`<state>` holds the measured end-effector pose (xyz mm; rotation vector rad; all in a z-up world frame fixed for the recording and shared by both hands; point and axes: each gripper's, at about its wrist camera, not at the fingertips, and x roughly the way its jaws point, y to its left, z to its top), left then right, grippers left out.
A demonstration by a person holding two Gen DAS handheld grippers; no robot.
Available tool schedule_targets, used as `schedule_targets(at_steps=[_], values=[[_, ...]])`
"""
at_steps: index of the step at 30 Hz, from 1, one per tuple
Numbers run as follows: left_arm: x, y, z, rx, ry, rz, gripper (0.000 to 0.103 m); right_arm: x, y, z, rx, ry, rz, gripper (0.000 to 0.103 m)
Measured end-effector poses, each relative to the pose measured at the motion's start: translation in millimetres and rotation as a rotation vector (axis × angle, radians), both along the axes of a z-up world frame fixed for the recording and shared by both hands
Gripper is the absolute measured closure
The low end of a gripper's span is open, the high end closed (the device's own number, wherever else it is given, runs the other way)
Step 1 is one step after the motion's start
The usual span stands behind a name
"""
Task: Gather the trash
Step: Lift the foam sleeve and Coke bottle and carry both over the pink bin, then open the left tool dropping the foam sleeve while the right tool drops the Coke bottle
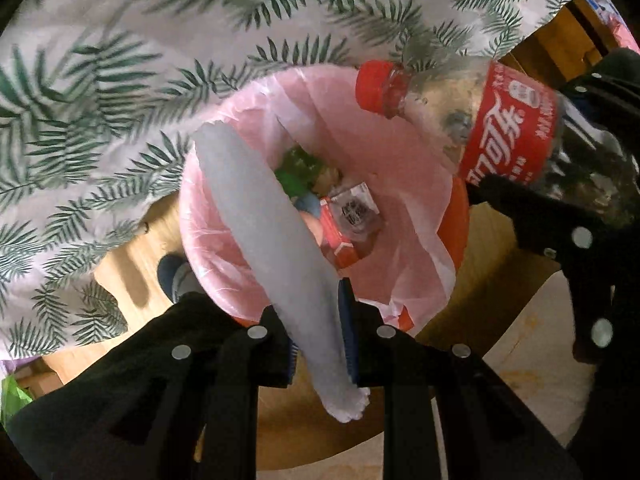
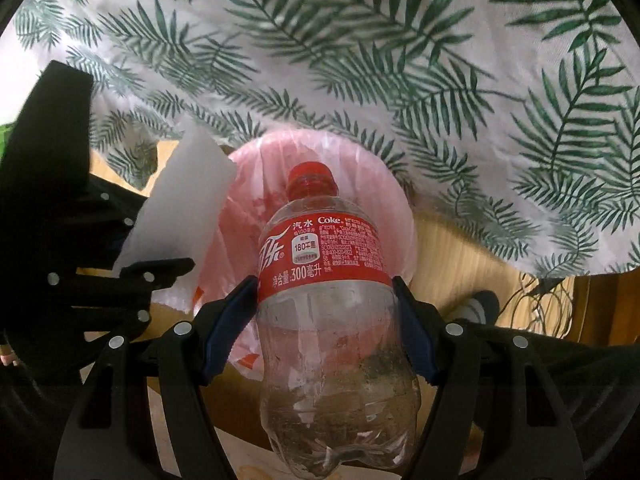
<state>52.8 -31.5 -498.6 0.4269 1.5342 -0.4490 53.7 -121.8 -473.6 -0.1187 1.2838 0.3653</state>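
**Two pieces of trash poised over the bin, little margin at the rim**

The left gripper (image 1: pixel 316 344) is pressed together on a strip of white tissue (image 1: pixel 272 240), which hangs slack over the bin's (image 1: pixel 454 216) mouth, its free end lying across the near-left part of the rim. The right gripper (image 2: pixel 324 320) pinches an empty cola bottle (image 2: pixel 332 320) at the waist, just below the red label, pads pressing on both flanks; its cap points down at the opening.

What could go wrong, as I judge it: the tissue is light and limp, so on release it may drape over the rim or cling to the pink liner (image 1: pixel 400 160) instead of dropping in. The bottle is smooth and rounded where it is held; it could slip or pivot, strike the rim and bounce onto the wooden floor (image 2: pixel 452 248). The bottle is broad against the opening, so an off-centre drop is the likeliest miss. Loose liner folds along the rim could catch on a finger.

Room is tight. A leaf-print cloth (image 2: pixel 360 60) overhangs the far side of the bin, and the two grippers sit near each other above the mouth. Trash already lies at the bottom of the bin. A shoe (image 1: pixel 176 276) stands just beside the bin's near-left edge; the near and right sides look more open.
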Motion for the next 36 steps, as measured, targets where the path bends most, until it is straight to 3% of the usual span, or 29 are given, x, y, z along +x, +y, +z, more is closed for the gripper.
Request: schedule_targets(at_steps=[10, 23, 33, 36], values=[[12, -6, -36, 0.024, 0.082, -0.006, 0.084, 10, -6, -25, -0.017, 0.073, -0.021, 0.034], [21, -1, -47, 0.037, 0.093, 0.007, 0.081, 19, 0, -40, -0.015, 0.119, -0.019, 0.034], [27, 8, -47, 0.063, 0.074, 0.033, 0.056, 23, 7, -51, -0.013, 0.135, -0.009, 0.034], [28, 10, -47, 0.075, 0.069, 0.042, 0.055, 23, 8, -53, -0.015, 0.137, -0.003, 0.034]])
